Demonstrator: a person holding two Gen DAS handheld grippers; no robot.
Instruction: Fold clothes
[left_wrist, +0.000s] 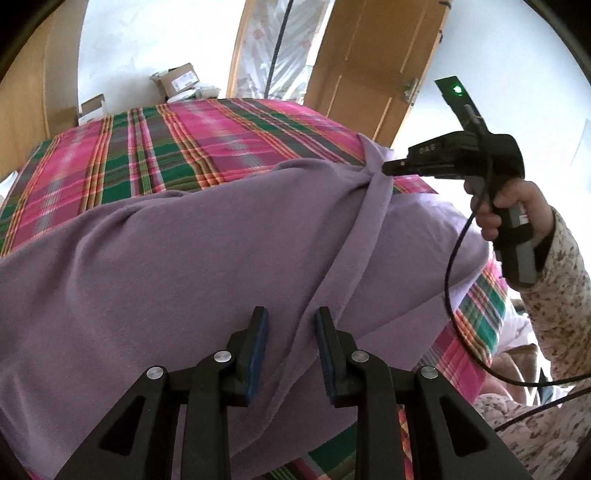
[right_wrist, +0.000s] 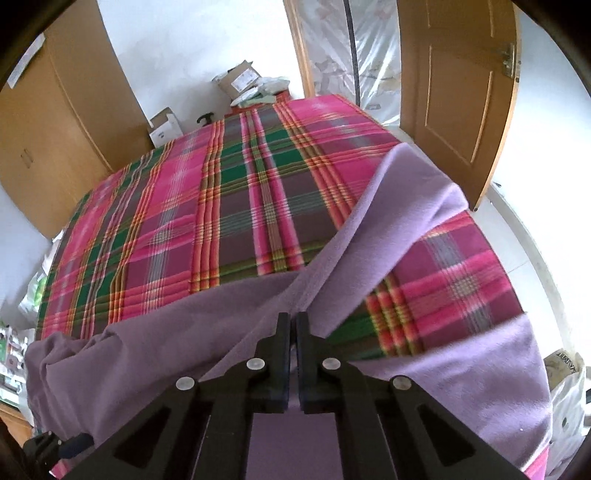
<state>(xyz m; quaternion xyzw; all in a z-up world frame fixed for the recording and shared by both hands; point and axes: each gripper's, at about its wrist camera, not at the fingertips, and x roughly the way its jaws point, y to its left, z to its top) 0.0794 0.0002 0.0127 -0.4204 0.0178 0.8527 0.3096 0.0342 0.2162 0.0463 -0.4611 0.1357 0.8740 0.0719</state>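
Purple garment (left_wrist: 166, 266): spread on the plaid bedcover (left_wrist: 155, 147). Right gripper (right_wrist: 293, 325): jaws pinched on a bunched strip, seemingly a sleeve. Left gripper (left_wrist: 291, 325): fingers parted over the cloth, holding nothing. Step in hand: carrying the sleeve inward. Next: lay it flat across the body, then release.

hidden under the purple garment (left_wrist: 184, 266): much of the plaid bedcover (left_wrist: 155, 147). cut off by the lower edge of the left wrist view: the garment's near hem. lost in bunched cloth: the tips of the right gripper (left_wrist: 384, 170), so no telling from that view how much fabric sits between them. too small to read: labels on the cardboard boxes (right_wrist: 240, 79) by the wall. cropped at the right edge: the floral sleeve (left_wrist: 554, 295). blurred: plaid stripes at the bed's far end.
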